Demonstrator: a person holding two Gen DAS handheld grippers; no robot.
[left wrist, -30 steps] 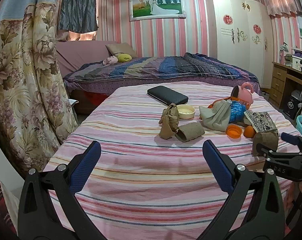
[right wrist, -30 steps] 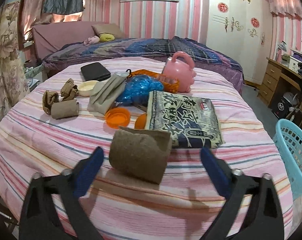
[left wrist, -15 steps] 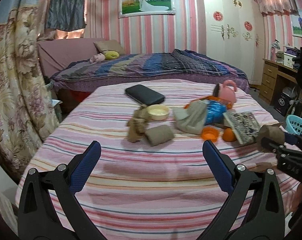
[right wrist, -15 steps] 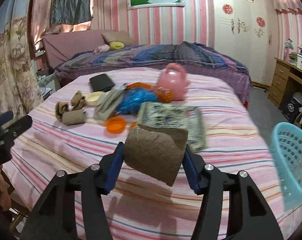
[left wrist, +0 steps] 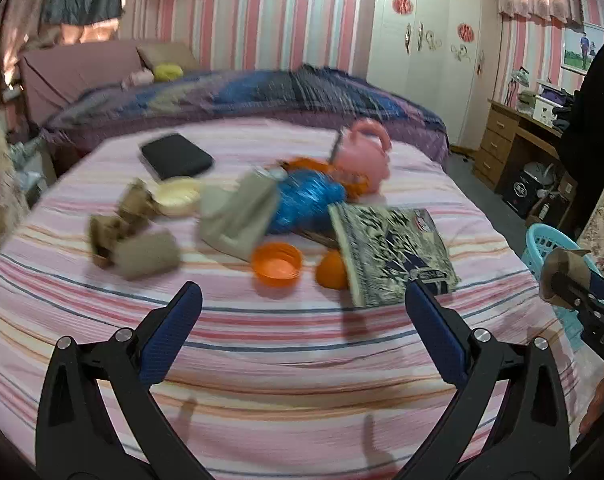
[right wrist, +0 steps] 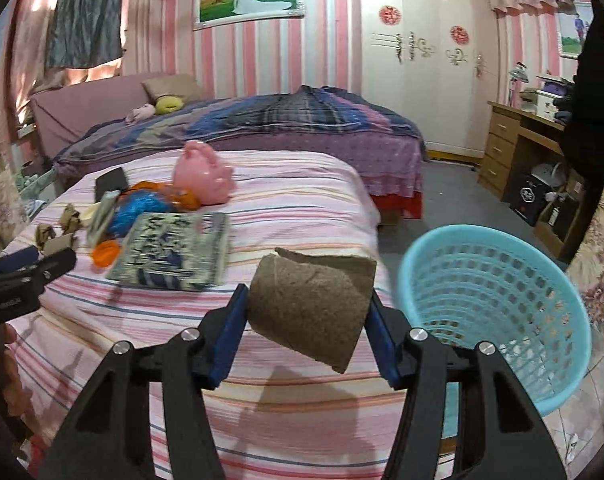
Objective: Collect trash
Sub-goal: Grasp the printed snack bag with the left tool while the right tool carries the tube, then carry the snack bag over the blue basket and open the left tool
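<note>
One cardboard tube (right wrist: 310, 304) sat clamped in our right gripper (right wrist: 308, 320), centre of the right wrist view, lifted off the bed (right wrist: 302, 184) with the blue basket (right wrist: 498, 308) at lower right. We saw nothing inside the basket, so we judged the collecting barely begun. Our left gripper (left wrist: 302, 320) stood apart and empty at the bottom of its view. More tubes (left wrist: 148, 254) and other clutter lay on the bed, left of centre.

A rough, matt brown cardboard tube (right wrist: 314, 308), a smooth turquoise plastic basket (right wrist: 498, 304) with lattice walls, a striped cloth bedsheet (right wrist: 302, 184) and a glossy pink plastic jug (right wrist: 202, 176).
</note>
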